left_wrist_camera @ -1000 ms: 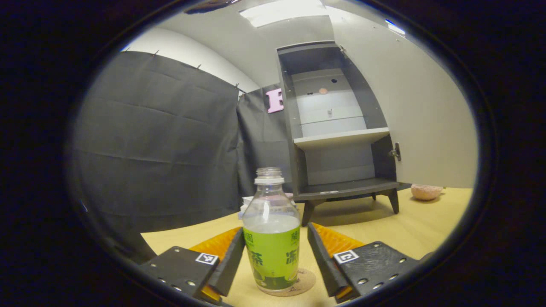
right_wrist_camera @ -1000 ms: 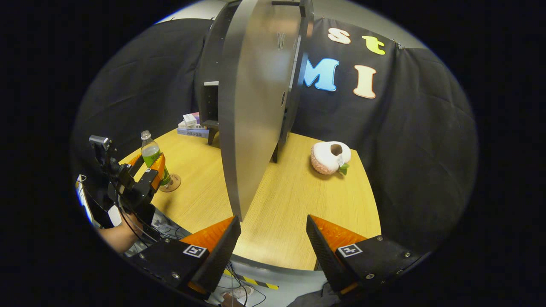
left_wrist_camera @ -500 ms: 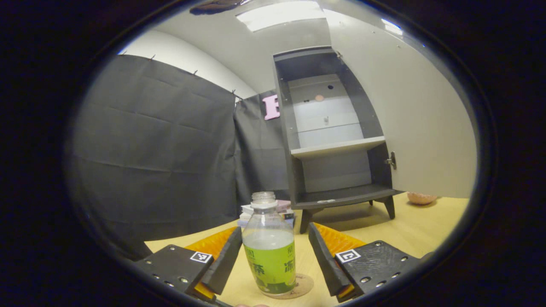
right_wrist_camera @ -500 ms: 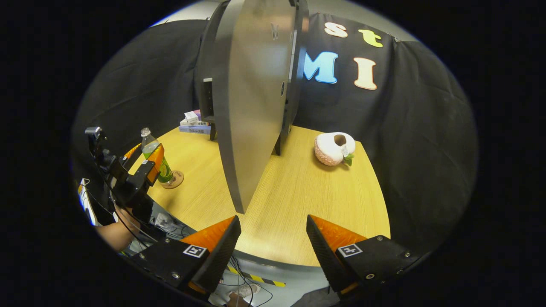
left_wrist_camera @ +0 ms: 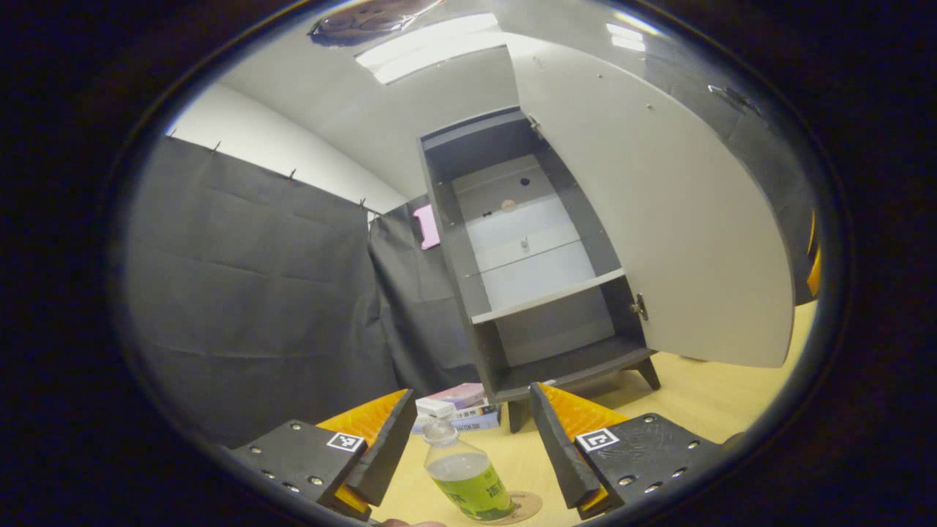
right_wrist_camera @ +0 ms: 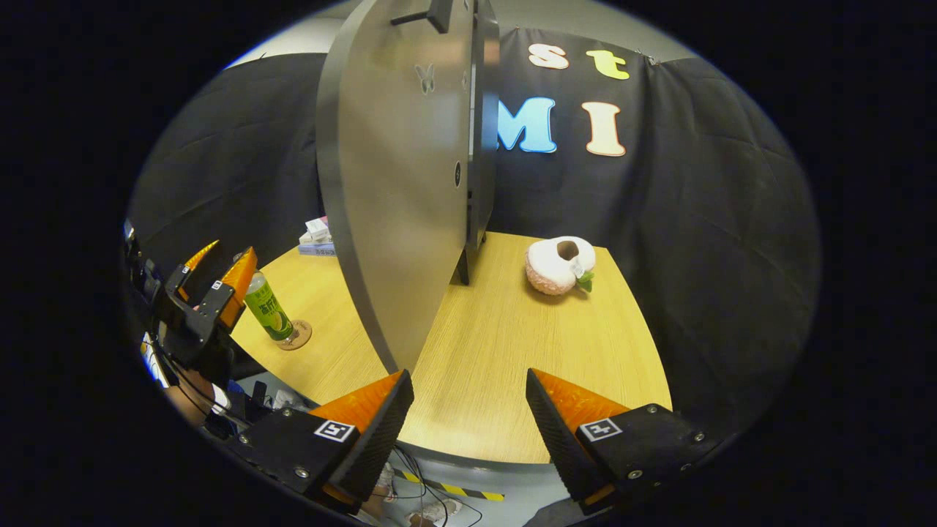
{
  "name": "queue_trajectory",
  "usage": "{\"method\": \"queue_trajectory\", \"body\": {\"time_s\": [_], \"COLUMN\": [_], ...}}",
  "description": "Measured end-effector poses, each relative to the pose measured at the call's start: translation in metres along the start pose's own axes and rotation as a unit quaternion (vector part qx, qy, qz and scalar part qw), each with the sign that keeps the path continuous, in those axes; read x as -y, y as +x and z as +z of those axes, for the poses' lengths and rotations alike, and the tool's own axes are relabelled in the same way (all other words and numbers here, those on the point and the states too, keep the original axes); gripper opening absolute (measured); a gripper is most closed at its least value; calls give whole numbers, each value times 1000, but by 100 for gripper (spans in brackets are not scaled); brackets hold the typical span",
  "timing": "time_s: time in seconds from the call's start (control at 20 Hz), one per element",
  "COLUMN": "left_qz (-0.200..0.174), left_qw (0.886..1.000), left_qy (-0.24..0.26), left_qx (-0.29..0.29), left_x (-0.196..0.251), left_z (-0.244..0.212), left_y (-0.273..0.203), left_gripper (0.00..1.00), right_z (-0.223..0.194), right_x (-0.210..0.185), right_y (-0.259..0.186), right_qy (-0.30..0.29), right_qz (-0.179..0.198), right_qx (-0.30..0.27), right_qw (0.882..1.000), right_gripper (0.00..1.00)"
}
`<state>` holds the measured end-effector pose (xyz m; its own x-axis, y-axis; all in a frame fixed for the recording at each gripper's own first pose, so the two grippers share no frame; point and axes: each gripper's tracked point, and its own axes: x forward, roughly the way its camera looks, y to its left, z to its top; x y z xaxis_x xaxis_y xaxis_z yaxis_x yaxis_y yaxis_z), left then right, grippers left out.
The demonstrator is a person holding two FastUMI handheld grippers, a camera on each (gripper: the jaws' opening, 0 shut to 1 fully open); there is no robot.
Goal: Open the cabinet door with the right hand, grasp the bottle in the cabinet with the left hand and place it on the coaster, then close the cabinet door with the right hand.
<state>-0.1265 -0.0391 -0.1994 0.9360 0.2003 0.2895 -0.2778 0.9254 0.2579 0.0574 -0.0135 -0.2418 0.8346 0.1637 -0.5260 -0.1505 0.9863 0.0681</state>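
Note:
A clear bottle [left_wrist_camera: 465, 480] with a green label stands upright on a round cork coaster [left_wrist_camera: 524, 506] on the wooden table. My left gripper [left_wrist_camera: 467, 438] is open, lifted above and behind the bottle, apart from it. The grey cabinet [left_wrist_camera: 528, 272] stands behind with its door [left_wrist_camera: 659, 219] swung wide and its shelves bare. In the right gripper view the door [right_wrist_camera: 399, 190] is seen edge-on, the bottle [right_wrist_camera: 267, 307] and coaster [right_wrist_camera: 293, 335] sit at the left, and the left gripper [right_wrist_camera: 214, 277] hovers beside the bottle's top. My right gripper [right_wrist_camera: 468, 410] is open near the table's front edge.
A pink and white plush toy [right_wrist_camera: 560, 265] lies on the table right of the cabinet. Small boxes and a book [left_wrist_camera: 460, 410] are stacked left of the cabinet's legs. A person's arm [right_wrist_camera: 192, 384] and cables are below the table's front edge.
My left gripper has let go of the bottle and risen up and back, leaving it on the coaster. The right gripper view has shifted slightly; the door stays wide.

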Motion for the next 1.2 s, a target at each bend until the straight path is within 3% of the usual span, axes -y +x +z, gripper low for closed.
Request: {"method": "queue_trajectory", "body": {"time_s": [0.2, 0.5, 0.6, 0.8, 0.95, 1.0, 1.2], "left_qz": [-8, -3, -34, -48, -61, -67, -79], "left_qw": [1000, 1000, 999, 998, 995, 993, 989], "left_qy": [-1, 19, -3, -35, -79, -93, -113], "left_qx": [-5, 11, -1, -24, -31, -38, -61], "left_x": [-12, -32, -19, -15, -14, -14, -20], "left_z": [48, 165, 189, 224, 248, 250, 246], "left_y": [-2, 4, 6, -3, -11, -13, -11], "left_gripper": [91, 91, 88, 91, 86, 91, 91], "right_z": [21, 85, 119, 192, 235, 245, 261], "right_x": [9, 28, 35, 38, 35, 32, 31], "right_y": [-8, -33, -43, -68, -93, -98, -100], "right_qy": [25, 56, 62, 67, 85, 95, 98], "right_qz": [-3, -7, -8, 8, 29, 37, 28], "right_qx": [26, 101, 137, 222, 272, 283, 290], "right_qw": [999, 993, 989, 973, 958, 954, 951], "right_gripper": [95, 95, 95, 95, 94, 94, 94]}}
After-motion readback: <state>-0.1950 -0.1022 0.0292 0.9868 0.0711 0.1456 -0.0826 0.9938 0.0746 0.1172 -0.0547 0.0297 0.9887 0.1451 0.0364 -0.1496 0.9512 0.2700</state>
